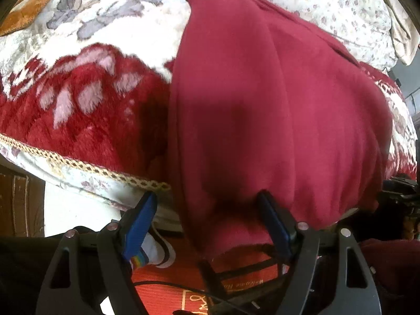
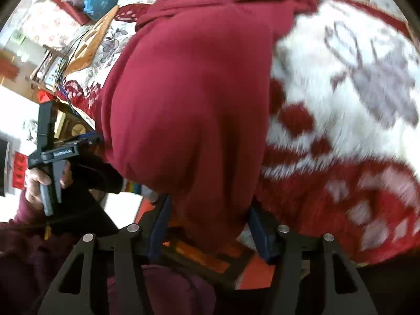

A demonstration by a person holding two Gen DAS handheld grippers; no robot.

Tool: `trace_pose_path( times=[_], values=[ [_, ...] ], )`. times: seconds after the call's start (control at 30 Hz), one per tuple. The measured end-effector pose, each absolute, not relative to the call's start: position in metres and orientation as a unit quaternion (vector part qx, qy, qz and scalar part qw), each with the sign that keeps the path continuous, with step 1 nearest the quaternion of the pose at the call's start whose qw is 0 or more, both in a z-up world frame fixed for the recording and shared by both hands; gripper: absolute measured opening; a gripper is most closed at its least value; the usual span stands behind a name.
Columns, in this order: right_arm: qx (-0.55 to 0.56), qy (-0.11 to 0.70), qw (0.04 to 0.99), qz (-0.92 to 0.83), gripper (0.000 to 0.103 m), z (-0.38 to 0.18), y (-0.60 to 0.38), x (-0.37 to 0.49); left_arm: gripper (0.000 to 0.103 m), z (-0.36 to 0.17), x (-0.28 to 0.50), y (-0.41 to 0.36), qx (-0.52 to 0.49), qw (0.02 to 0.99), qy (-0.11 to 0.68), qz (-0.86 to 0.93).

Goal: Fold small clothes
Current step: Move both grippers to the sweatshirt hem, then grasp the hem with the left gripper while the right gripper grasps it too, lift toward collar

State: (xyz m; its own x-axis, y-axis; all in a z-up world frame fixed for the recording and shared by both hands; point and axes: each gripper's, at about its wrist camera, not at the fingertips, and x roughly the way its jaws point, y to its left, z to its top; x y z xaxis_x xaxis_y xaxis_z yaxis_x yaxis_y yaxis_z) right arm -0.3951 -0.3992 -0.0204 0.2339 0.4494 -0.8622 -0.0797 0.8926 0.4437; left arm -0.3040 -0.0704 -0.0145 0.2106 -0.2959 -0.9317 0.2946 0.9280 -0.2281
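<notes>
A dark red garment (image 1: 262, 105) lies lengthwise on a red and white floral blanket (image 1: 86, 97), its near end hanging over the bed edge. My left gripper (image 1: 207, 202) is open, its blue fingers (image 1: 141, 223) standing wide apart at the garment's near left corner, fabric between them. In the right wrist view the same garment (image 2: 189, 99) fills the middle. My right gripper (image 2: 207, 210) is open, its fingers (image 2: 160, 223) on either side of the hanging near end. The left gripper (image 2: 86, 139), held in a hand, shows at the left by the garment's edge.
The blanket (image 2: 341, 105) covers the bed around the garment, with a lace trim (image 1: 78, 162) at the near edge. A flowered sheet (image 1: 328, 5) lies beyond. A red mat (image 1: 183, 283) with cables lies on the floor below. Cluttered shelves (image 2: 65, 13) stand at the far left.
</notes>
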Motion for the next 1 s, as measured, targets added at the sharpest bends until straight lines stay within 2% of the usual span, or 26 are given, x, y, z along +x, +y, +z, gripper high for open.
trace_pose_path(
  times=[0.1, 0.13, 0.17, 0.2, 0.23, 0.27, 0.3, 0.37, 0.53, 0.8, 1.0],
  values=[
    [0.162, 0.586, 0.776, 0.167, 0.064, -0.026, -0.394, -0.394, 0.078, -0.019, -0.305, -0.072, 0.008, 0.773, 0.605, -0.192],
    [0.171, 0.583, 0.777, 0.166, 0.060, -0.025, -0.397, -0.395, 0.078, -0.020, -0.304, -0.073, 0.008, 0.773, 0.605, -0.192],
    [0.176, 0.581, 0.778, 0.162, 0.055, -0.023, -0.399, -0.395, 0.073, -0.020, -0.304, -0.074, 0.008, 0.772, 0.606, -0.194],
    [0.177, 0.579, 0.781, 0.154, 0.035, -0.023, -0.403, -0.397, 0.054, -0.019, -0.304, -0.075, 0.003, 0.769, 0.606, -0.202],
    [0.182, 0.576, 0.783, 0.146, 0.020, -0.024, -0.409, -0.400, 0.041, -0.019, -0.304, -0.077, -0.003, 0.764, 0.609, -0.214],
    [0.196, 0.573, 0.781, 0.151, 0.018, -0.024, -0.410, -0.400, 0.026, -0.020, -0.306, -0.079, -0.004, 0.758, 0.614, -0.221],
    [0.205, 0.569, 0.779, 0.162, 0.014, -0.022, -0.410, -0.401, 0.017, -0.019, -0.308, -0.081, 0.003, 0.759, 0.612, -0.222],
    [0.188, 0.562, 0.785, 0.181, 0.013, -0.011, -0.402, -0.404, 0.010, -0.014, -0.310, -0.083, 0.004, 0.761, 0.607, -0.228],
    [0.129, 0.562, 0.788, 0.215, 0.012, 0.022, -0.381, -0.420, 0.009, 0.026, -0.322, -0.064, -0.030, 0.765, 0.582, -0.273],
    [0.180, 0.560, 0.771, 0.243, 0.012, 0.017, -0.383, -0.432, 0.008, 0.051, -0.324, -0.035, -0.063, 0.779, 0.570, -0.254],
    [0.205, 0.492, 0.805, 0.259, 0.012, 0.061, -0.399, -0.414, 0.008, 0.095, -0.303, -0.037, -0.070, 0.798, 0.528, -0.281]
  ],
)
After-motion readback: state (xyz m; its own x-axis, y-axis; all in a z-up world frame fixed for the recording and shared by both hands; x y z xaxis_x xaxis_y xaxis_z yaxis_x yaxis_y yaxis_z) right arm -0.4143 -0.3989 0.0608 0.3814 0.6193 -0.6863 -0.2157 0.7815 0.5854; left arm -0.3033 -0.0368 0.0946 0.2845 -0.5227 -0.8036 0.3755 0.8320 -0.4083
